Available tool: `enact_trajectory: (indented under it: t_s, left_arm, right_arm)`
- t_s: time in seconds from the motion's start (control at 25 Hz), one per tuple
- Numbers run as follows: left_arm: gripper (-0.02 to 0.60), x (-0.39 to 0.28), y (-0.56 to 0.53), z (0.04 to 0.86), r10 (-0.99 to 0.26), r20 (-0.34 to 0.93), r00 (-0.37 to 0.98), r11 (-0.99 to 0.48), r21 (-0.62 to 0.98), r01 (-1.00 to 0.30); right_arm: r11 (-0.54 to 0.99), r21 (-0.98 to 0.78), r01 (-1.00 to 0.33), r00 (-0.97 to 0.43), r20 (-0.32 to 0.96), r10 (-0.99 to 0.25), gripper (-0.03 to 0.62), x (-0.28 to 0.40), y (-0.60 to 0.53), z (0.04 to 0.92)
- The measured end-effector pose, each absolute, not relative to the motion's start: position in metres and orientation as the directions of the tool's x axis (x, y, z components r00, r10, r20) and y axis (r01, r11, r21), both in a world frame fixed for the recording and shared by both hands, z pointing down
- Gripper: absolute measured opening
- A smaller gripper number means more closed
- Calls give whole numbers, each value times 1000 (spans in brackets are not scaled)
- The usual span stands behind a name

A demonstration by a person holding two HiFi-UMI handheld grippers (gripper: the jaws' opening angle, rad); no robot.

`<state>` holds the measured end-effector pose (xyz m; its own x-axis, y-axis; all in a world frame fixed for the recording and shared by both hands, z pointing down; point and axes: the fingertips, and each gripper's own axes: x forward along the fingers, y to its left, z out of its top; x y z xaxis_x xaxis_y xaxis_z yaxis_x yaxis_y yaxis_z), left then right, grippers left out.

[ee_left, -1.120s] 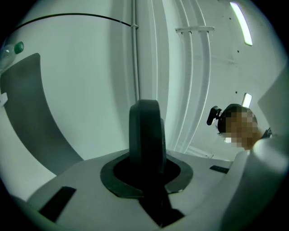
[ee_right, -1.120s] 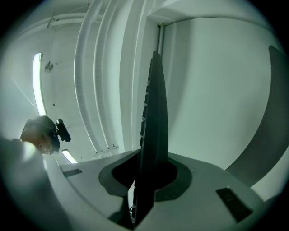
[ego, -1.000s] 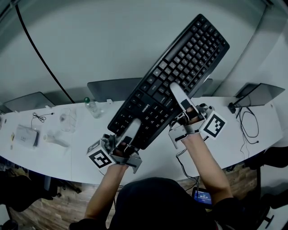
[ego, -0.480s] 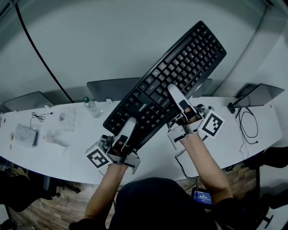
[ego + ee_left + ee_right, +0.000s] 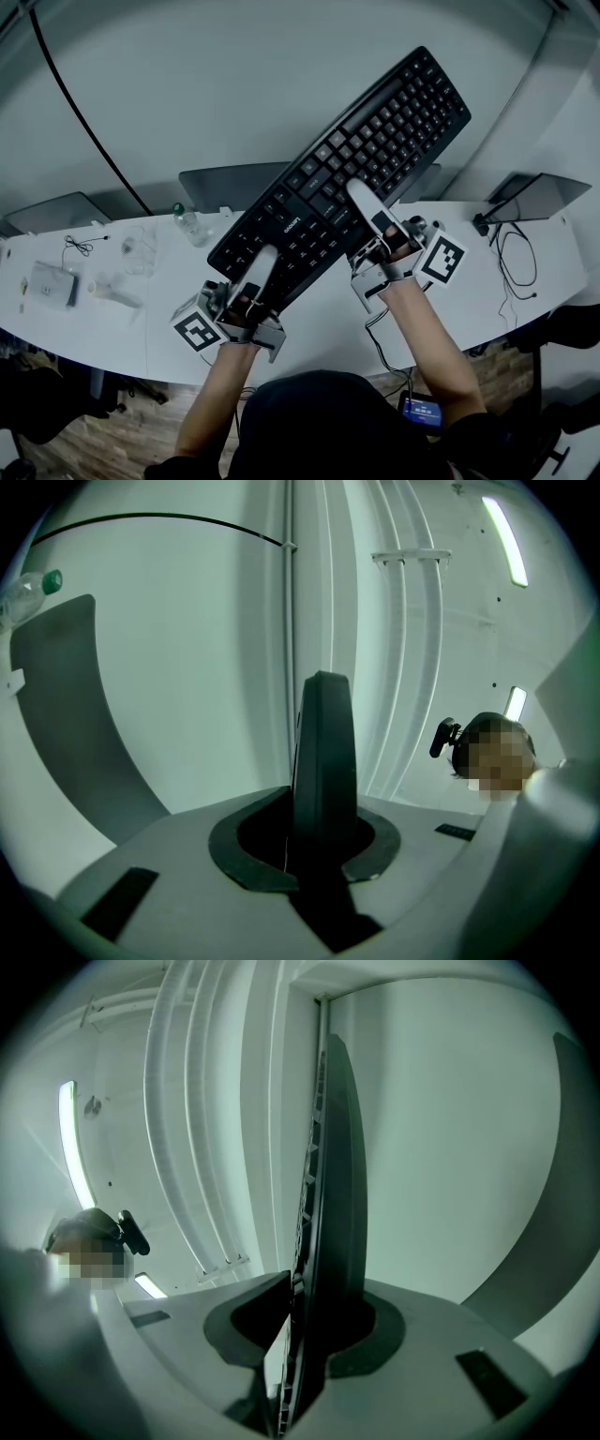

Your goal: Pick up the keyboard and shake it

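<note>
The keyboard (image 5: 347,169) is held in the air above the desk (image 5: 131,328), its long axis slanting from low at the left up to the far right. The left gripper (image 5: 262,267) is clamped on its near edge by the low end. The right gripper (image 5: 361,199) grips it mid-length, and its jaws have just eased slightly wider. The far end overhangs, so a shake would probably lever against the right grip.

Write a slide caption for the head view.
Left tool and right tool clamp one long edge of a black keyboard, held tilted above a white desk.
</note>
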<state>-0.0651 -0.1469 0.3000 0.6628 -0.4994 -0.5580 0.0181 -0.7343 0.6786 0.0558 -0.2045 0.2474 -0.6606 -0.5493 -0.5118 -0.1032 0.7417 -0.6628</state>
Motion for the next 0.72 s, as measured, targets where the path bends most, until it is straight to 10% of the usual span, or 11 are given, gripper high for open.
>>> enact_trajectory:
  t_s: [0.72]
  left_arm:
    - [86, -66, -146, 292, -504, -559, 658, -756, 654, -23]
  right_arm:
    - [751, -646, -137, -737, -440, -513, 124, 68, -190, 271]
